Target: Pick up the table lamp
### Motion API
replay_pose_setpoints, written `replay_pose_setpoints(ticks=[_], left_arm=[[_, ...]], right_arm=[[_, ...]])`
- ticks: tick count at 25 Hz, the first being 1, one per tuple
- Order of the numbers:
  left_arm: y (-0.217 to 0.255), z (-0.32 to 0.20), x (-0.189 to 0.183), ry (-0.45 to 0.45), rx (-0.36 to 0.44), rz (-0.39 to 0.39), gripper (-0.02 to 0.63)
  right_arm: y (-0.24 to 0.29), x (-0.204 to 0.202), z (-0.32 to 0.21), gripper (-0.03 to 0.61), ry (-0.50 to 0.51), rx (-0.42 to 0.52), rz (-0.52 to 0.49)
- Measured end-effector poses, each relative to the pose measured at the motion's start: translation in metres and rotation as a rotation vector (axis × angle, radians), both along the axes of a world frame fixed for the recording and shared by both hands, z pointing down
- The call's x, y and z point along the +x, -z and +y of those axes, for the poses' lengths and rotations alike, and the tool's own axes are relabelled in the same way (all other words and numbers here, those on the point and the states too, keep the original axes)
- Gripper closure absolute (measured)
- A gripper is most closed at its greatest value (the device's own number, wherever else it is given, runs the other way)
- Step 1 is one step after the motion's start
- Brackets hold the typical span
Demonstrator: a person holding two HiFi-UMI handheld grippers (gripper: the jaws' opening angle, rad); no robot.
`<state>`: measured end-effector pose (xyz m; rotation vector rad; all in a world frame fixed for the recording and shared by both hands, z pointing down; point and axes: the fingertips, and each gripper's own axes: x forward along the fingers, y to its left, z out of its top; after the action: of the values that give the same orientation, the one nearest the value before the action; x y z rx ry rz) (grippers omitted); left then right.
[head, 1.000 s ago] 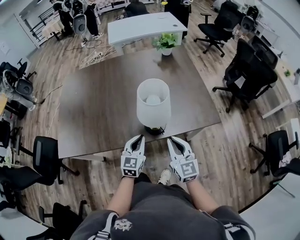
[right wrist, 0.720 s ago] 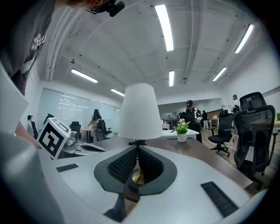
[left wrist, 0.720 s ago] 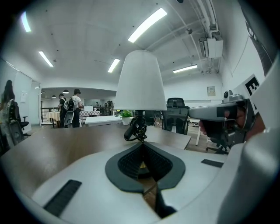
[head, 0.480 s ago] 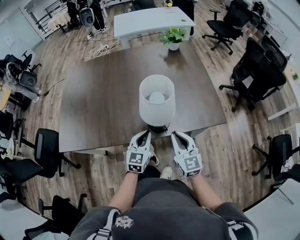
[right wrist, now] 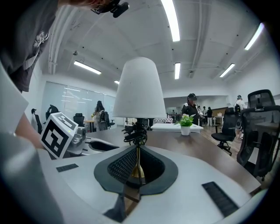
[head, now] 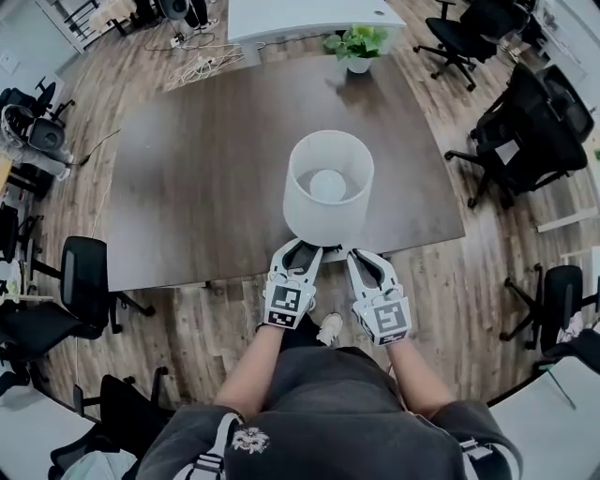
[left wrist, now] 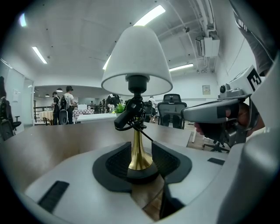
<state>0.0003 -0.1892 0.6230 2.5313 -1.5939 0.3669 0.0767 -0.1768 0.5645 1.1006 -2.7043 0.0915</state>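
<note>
The table lamp (head: 328, 187) has a white shade, a gold stem (left wrist: 140, 151) and a black base. It stands upright near the front edge of the dark table (head: 187, 169). My left gripper (head: 302, 248) reaches under the shade at the base's left. Its jaws are opening, and in the left gripper view (left wrist: 142, 164) the stem and base show in the gap between the pads, untouched. My right gripper (head: 359, 255) sits at the base's right, open. The stem stands beyond its pads (right wrist: 138, 168), with the lamp shade (right wrist: 139, 89) above.
A potted plant (head: 359, 42) stands at the table's far edge, with a white desk (head: 300, 14) behind it. Black office chairs stand to the right (head: 525, 131) and to the left (head: 80, 291) of the table. People stand far off in the room.
Both grippers have moved forward and down from in front of the table edge to the lamp's base. The left jaws stand wider apart than before.
</note>
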Motion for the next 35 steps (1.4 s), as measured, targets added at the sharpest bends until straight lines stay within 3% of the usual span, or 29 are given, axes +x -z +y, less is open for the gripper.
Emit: replay_pose_setpoints(ticks=[11, 31, 35], left_arm=[[-0.033, -0.048, 0.009, -0.05, 0.007, -0.017, 0.451], [-0.024, -0.087, 0.029, -0.094, 0.052, 0.002, 0.448], [-0.021, -0.088, 0.034, -0.101, 0.067, 0.024, 0.51]], right_arm=[[-0.029, 0.011, -0.035, 0.549, -0.077, -0.011, -0.02], [-0.05, 0.007, -0.046, 0.549, -0.047, -0.045, -0.026], [-0.049, 0.003, -0.044, 0.549, -0.039, -0.047, -0.025]])
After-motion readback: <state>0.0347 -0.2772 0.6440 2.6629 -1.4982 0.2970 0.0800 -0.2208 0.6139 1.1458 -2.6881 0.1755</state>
